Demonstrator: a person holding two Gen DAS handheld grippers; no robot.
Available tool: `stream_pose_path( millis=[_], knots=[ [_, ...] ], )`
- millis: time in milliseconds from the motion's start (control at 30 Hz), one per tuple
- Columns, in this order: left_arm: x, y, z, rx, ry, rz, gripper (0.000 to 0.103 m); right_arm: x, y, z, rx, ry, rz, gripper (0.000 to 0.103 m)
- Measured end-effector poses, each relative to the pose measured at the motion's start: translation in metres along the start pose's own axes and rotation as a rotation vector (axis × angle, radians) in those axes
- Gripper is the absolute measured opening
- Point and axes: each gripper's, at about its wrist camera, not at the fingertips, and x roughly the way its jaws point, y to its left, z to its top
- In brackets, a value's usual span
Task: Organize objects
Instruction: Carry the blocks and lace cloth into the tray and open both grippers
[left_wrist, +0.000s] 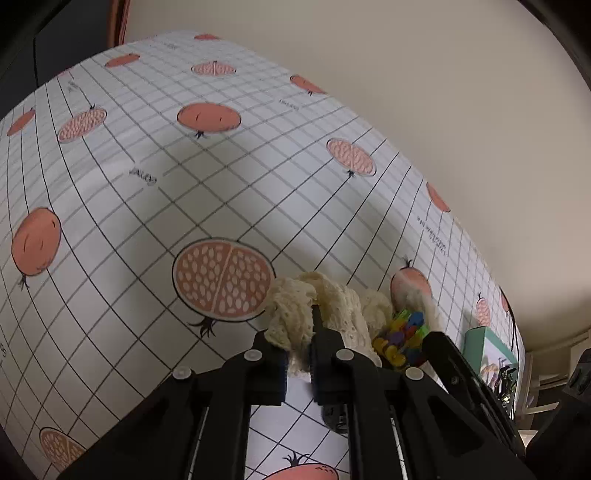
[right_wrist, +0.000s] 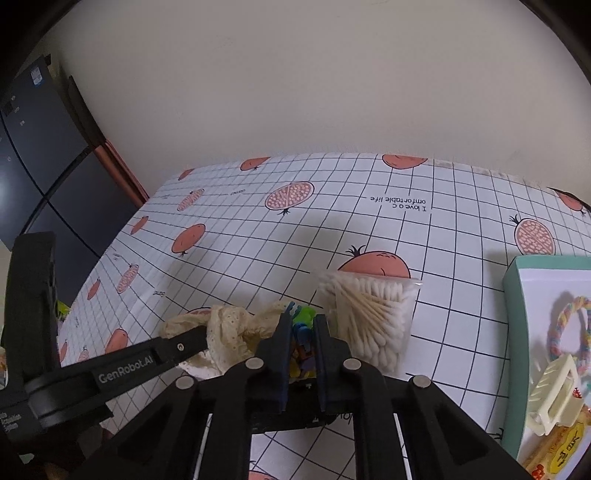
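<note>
While pinching cream lace cloth (left_wrist: 325, 314), left hand-held gripper (left_wrist: 299, 354), right hand-held gripper (right_wrist: 302, 350) clamped on colourful toy bag (right_wrist: 301, 347) beside it.

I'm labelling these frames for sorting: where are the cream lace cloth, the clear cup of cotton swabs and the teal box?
cream lace cloth (left_wrist: 332, 306): left wrist view, bunched middle fold.
clear cup of cotton swabs (right_wrist: 373, 317): right wrist view, front wall.
teal box (right_wrist: 511, 354): right wrist view, left side wall.
</note>
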Motion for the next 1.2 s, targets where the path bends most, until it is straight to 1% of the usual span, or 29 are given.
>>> stream_pose_path(
  millis=[367, 500, 667, 767, 867, 1000, 1200],
  knots=[
    [-0.033, -0.009, 0.009, 0.035, -0.102, 0.015, 0.009, -0.032, -0.010, 0.008, 0.003, -0.044, 0.003, 0.012],
    [-0.046, -0.017, 0.011, 0.046, -0.139, 0.007, 0.009, -0.045, -0.018, 0.010, 0.008, -0.054, -0.004, 0.012],
    [-0.062, -0.033, 0.011, 0.073, -0.177, -0.010, 0.009, -0.063, -0.033, 0.010, 0.013, -0.063, -0.032, 0.012],
    [-0.072, -0.046, 0.008, 0.092, -0.197, -0.024, 0.009, -0.076, -0.049, 0.009, 0.037, -0.071, -0.046, 0.012],
    [-0.083, -0.062, 0.002, 0.125, -0.220, -0.038, 0.009, -0.088, -0.062, 0.010, 0.047, -0.080, -0.067, 0.012],
    [-0.091, -0.089, -0.009, 0.180, -0.231, -0.071, 0.009, -0.107, -0.082, 0.008, 0.057, -0.089, -0.100, 0.012],
    [-0.085, -0.129, -0.032, 0.256, -0.214, -0.108, 0.009, -0.135, -0.124, 0.005, 0.095, -0.100, -0.165, 0.012]
  ],
)
